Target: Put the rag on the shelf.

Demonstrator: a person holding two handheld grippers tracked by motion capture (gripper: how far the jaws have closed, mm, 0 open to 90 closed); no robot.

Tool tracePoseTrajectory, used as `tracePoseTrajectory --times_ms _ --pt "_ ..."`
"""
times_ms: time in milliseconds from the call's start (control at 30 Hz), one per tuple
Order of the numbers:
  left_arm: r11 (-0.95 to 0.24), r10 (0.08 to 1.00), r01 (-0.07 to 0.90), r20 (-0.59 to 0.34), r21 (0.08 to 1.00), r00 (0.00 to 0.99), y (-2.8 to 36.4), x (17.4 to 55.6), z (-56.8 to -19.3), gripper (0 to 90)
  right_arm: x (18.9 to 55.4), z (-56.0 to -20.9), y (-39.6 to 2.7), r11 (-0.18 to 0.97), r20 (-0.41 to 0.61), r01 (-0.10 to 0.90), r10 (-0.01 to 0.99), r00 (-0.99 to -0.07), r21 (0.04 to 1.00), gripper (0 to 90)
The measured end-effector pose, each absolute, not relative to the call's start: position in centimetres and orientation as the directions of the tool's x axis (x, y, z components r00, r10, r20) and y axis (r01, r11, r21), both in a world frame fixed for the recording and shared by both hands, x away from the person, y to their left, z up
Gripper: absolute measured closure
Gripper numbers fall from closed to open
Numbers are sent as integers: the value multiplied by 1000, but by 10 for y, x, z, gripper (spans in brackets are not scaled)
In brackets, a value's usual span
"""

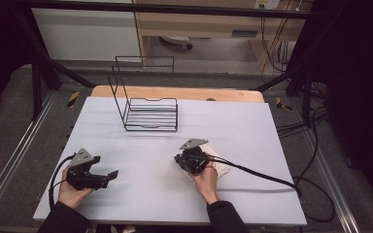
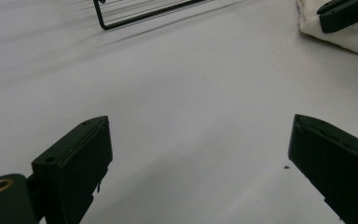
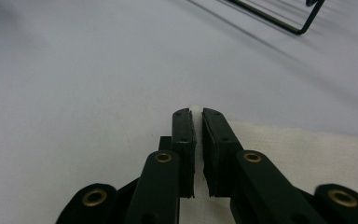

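Observation:
A white cloth (image 1: 221,167) lies on the white tabletop (image 1: 243,126) right of centre. My right gripper (image 1: 180,158) rests at the cloth's left edge, tilted down to the table. In the right gripper view its jaws (image 3: 196,114) stand nearly together, with the cloth's (image 3: 307,149) edge pinched between the pads. My left gripper (image 1: 109,175) sits low at the front left, held by a hand, pointing right. Its jaws (image 2: 198,154) are wide open over bare table with nothing between them. The left gripper view also catches the cloth (image 2: 349,39) and the right gripper (image 2: 342,14) at the top right.
A black wire rack (image 1: 150,114) stands upright at the back centre of the table, also seen as rack bars (image 2: 140,14) and a rack corner (image 3: 279,18). A black cable (image 1: 262,174) trails from the right gripper off the right edge.

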State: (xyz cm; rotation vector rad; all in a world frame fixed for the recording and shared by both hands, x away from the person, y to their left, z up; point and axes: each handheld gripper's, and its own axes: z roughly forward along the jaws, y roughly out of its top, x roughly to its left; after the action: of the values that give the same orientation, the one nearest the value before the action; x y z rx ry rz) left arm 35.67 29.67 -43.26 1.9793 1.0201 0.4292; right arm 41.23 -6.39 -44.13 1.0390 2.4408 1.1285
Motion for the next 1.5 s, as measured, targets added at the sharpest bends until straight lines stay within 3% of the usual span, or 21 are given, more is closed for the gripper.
tracePoseTrajectory --times_ms 67,100,200,233,300,367,533,767,833,900,1167,1300,1333,1400,1500 --pt "-316 788 499 -69 807 612 296 357 -432 60 413 -442 -64 446 62 497 695 -717 744 806" --pt "-317 787 499 -69 807 613 296 356 -432 60 413 -439 -65 426 88 496 685 -723 757 707" --pt "-320 787 499 -67 805 613 294 356 -432 60 413 -425 -70 394 112 491 680 -724 777 555" --pt "-315 788 499 -70 807 611 294 357 -432 60 413 -420 -73 396 95 480 687 -721 783 486" --pt "-315 788 500 -70 807 611 293 357 -432 60 413 -415 -77 407 75 470 689 -721 784 461" --pt "-316 790 501 -69 806 609 293 357 -432 60 412 -406 -94 419 44 460 700 -713 783 305" --pt "-320 792 507 -68 800 607 291 358 -433 60 408 -413 -137 430 9 477 735 -678 767 256" --pt "-324 790 507 -67 798 610 287 360 -434 60 395 -434 -188 402 37 562 789 -613 723 387" --pt "-332 788 509 -64 794 613 286 360 -434 60 391 -440 -206 375 60 601 814 -578 706 496" --pt "-332 787 510 -65 793 613 285 360 -434 60 389 -442 -213 351 92 623 820 -565 699 537" --pt "-330 790 513 -66 793 610 281 359 -433 61 391 -447 -211 344 131 637 806 -577 690 599" --pt "-319 792 518 -78 794 606 277 360 -432 61 394 -449 -210 317 169 656 807 -566 685 661" --pt "-318 792 518 -78 794 605 276 361 -432 61 393 -448 -210 302 197 673 806 -559 675 723" --pt "-316 793 517 -78 795 604 273 361 -430 61 393 -448 -209 285 221 690 807 -547 666 765" --pt "-295 799 526 -96 798 594 268 362 -428 61 393 -447 -209 282 228 694 807 -545 662 783"
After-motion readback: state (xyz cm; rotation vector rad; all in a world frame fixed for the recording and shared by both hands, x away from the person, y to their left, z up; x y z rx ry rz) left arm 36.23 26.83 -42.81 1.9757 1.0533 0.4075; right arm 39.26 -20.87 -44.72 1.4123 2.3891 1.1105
